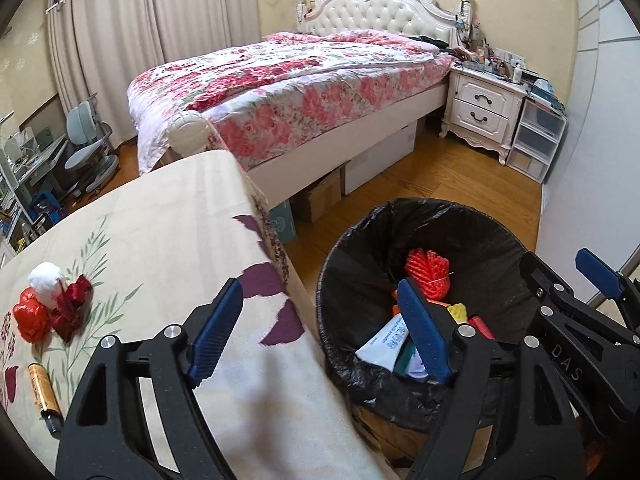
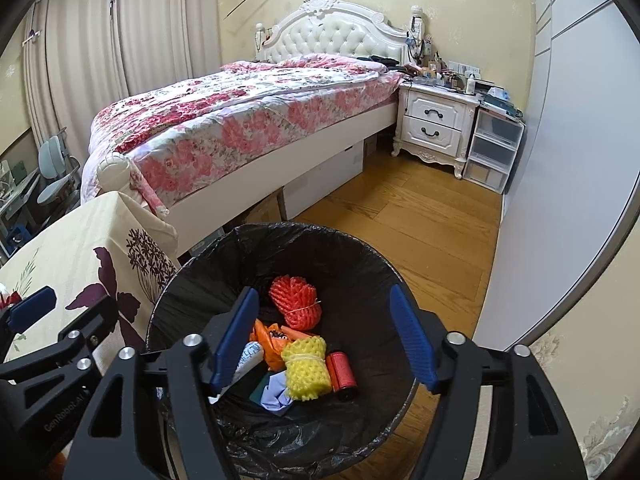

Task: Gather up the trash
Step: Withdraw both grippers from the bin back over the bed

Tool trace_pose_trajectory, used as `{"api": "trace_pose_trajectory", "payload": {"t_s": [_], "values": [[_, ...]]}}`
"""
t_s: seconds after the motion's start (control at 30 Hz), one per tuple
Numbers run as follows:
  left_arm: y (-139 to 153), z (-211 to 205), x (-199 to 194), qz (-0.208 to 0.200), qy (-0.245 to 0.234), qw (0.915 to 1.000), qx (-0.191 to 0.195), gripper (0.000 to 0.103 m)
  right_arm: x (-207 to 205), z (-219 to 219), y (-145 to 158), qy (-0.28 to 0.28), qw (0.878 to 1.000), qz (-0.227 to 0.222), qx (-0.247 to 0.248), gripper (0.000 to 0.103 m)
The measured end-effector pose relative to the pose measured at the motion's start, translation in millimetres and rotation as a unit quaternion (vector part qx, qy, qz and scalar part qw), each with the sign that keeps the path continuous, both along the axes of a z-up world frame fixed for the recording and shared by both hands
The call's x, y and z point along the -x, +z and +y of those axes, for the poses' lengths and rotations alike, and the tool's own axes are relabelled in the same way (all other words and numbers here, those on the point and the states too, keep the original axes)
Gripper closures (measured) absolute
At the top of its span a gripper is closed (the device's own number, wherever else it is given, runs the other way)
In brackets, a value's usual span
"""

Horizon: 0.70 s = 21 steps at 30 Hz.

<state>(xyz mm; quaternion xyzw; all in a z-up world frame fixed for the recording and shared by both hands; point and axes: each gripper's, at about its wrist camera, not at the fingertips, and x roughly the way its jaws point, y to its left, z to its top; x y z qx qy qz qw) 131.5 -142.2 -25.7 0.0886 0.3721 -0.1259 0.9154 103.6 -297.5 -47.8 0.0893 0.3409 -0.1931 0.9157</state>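
Beside the surface [image 1: 168, 240] with its flowered cloth stands a bin [image 2: 192, 280], lined with a black bag, on the wooden floor. Inside already: a red foam net [image 2: 295, 300], a yellow foam net [image 2: 306, 370], a red cylinder, an orange wrapper, scraps of paper. Over the bin mouth hangs the right gripper [image 2: 324, 344], jaws apart, nothing between them. Over the near edge of the surface hangs the left gripper [image 1: 320, 332], jaws wide apart too, also empty.

Still to collect, on the surface, well to the left of the left jaws: a cluster of red foil wrappers [image 1: 48, 312], shiny and crumpled, with a white cotton ball [image 1: 46, 276] touching them. Just in front lies a small gold tube [image 1: 42, 392] with black cap, long axis running toward the camera. Nearer by far: the left hand.
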Motion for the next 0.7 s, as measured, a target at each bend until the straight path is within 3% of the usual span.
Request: {"api": "trace_pose_trajectory", "payload": {"t_s": [0.7], "values": [[16.4, 113.9, 40.9, 0.003, 0.109, 0.9940, 0.000, 0.025, -1.1, 86.5, 4.9, 0.104, 0.995, 0.007, -0.010, 0.031]]}}
